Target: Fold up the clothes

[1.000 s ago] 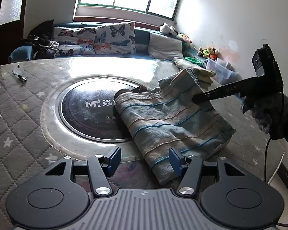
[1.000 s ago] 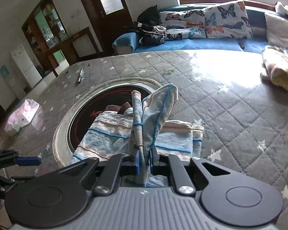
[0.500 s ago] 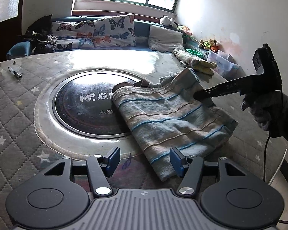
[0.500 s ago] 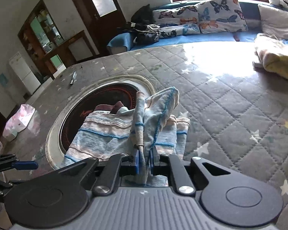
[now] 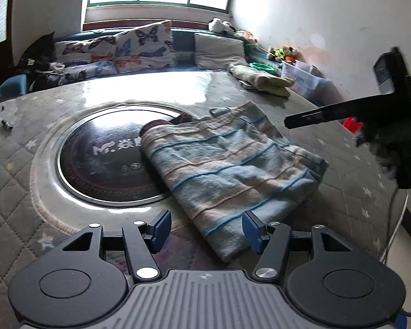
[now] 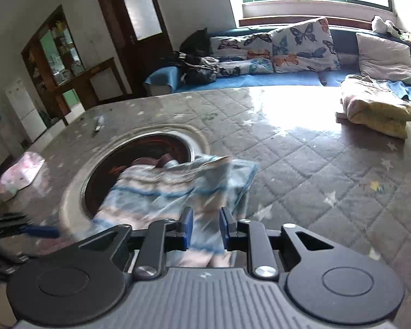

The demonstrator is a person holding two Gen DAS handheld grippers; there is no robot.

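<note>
**Striped cloth lies folded, both grippers free of it**

The cloth (image 5: 227, 170) lies as a flat folded rectangle on the table (image 5: 11, 181), one end overlapping the rim of the round cooktop (image 5: 101, 161) at the table's middle, the other reaching toward the table's right edge. A dark brown piece shows from under its far end. It looks doubled over on itself, which suits a fold just laid down; its near corner points at the left gripper (image 5: 205, 229), probably the next place to grasp.

The left gripper hovers low over the near edge of the table, jaws wide apart, holding nothing, with the cloth's corner just ahead of them.

The right gripper (image 6: 204, 230) has its jaws parted by a moderate gap. Blurred cloth (image 6: 178, 192) shows between and beyond the pads, but nothing appears pinched. In the left view it hangs above the cloth's right side, apart from it.

A yellow bundle (image 6: 375, 109) sits at the far right corner.
</note>
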